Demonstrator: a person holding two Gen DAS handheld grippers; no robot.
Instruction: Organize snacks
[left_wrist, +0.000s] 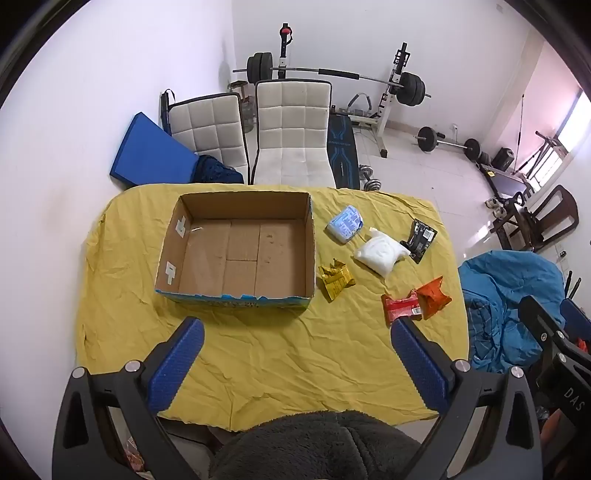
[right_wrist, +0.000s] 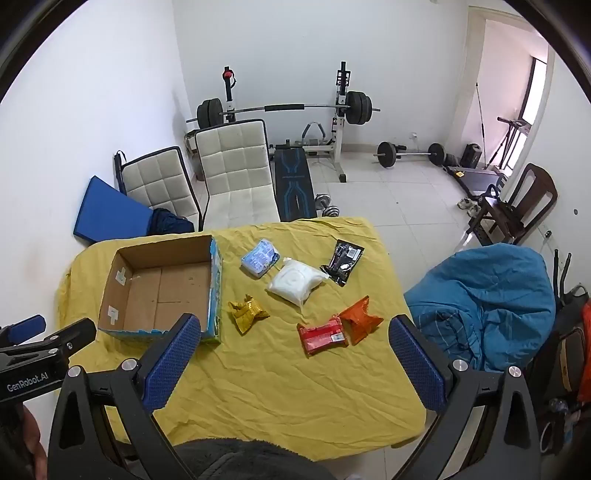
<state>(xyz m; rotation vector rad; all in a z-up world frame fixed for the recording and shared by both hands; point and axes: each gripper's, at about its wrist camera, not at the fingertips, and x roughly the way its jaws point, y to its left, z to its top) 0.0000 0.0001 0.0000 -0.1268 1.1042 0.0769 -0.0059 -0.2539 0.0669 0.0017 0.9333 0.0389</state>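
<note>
An empty cardboard box (left_wrist: 236, 254) (right_wrist: 162, 291) sits on the left of the yellow-covered table (left_wrist: 273, 354) (right_wrist: 280, 376). To its right lie several snack packs: a gold one (left_wrist: 335, 279) (right_wrist: 246, 313), a light blue one (left_wrist: 345, 223) (right_wrist: 260, 257), a white bag (left_wrist: 380, 254) (right_wrist: 295, 282), a black packet (left_wrist: 422, 240) (right_wrist: 343, 261), a red pack (left_wrist: 400, 308) (right_wrist: 322, 335) and an orange pack (left_wrist: 433, 296) (right_wrist: 360, 319). My left gripper (left_wrist: 297, 326) hangs open above the table's near side. My right gripper (right_wrist: 295, 323) is open too, holding nothing, above the near edge.
Two white padded chairs (left_wrist: 291, 133) stand behind the table, with a blue mat (left_wrist: 149, 151) against the wall and a weight bench with barbells (left_wrist: 340, 77) beyond. A blue beanbag (right_wrist: 487, 306) sits to the table's right, next to a dark wooden chair (right_wrist: 517, 206).
</note>
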